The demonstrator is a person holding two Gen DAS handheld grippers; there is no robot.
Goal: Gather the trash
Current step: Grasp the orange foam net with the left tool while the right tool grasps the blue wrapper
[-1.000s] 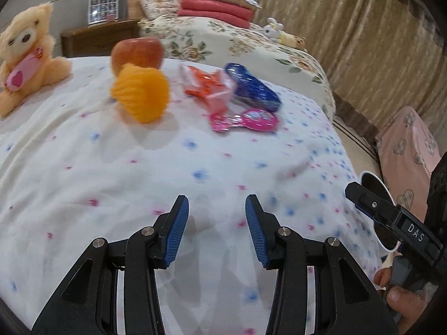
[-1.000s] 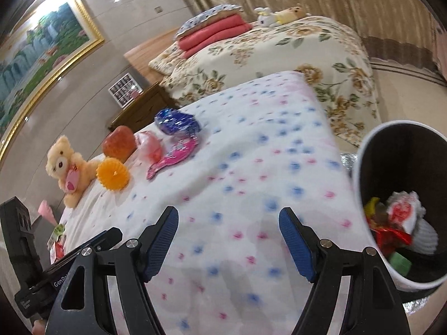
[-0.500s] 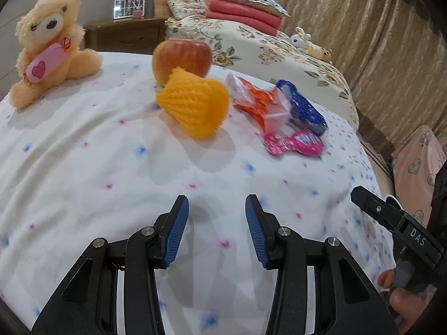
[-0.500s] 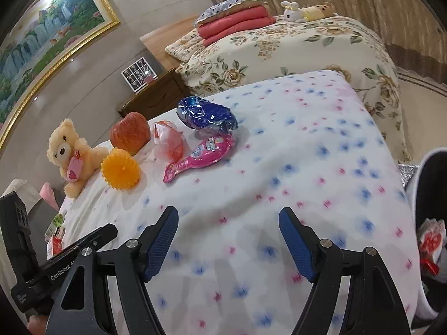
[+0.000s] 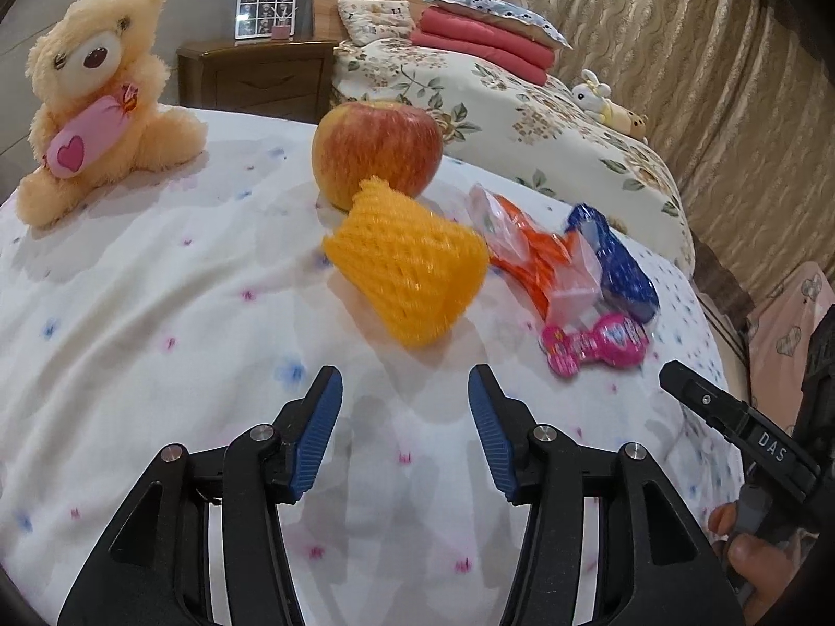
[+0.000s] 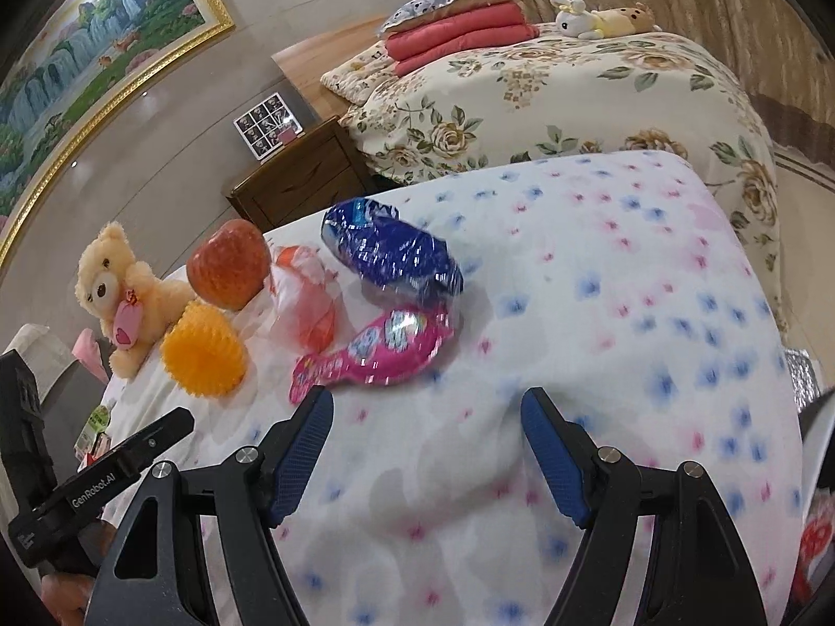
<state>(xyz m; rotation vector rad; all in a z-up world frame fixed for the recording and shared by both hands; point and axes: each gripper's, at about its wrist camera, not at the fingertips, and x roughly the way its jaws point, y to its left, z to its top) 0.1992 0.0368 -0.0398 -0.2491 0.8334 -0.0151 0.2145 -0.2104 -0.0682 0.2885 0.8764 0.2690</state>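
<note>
The bed [image 5: 156, 313], in its dotted white sheet, carries everything. Both grippers have drawn closer to the litter: the left gripper [image 5: 404, 428], empty, its jaws just widened, now faces the orange foam net [image 5: 407, 266] just ahead; the right gripper [image 6: 425, 448], wide and empty, has the pink wrapper [image 6: 376, 354] just ahead-left, likely its pick. Beyond lie the blue wrapper [image 6: 391, 255], clear orange bag [image 5: 543, 266], apple [image 5: 376, 148] touching the net, and teddy bear [image 5: 99, 99].

orange foam net [image 5: 409, 266], three crumpled wrappers [image 5: 548, 266] — bedspread
</note>
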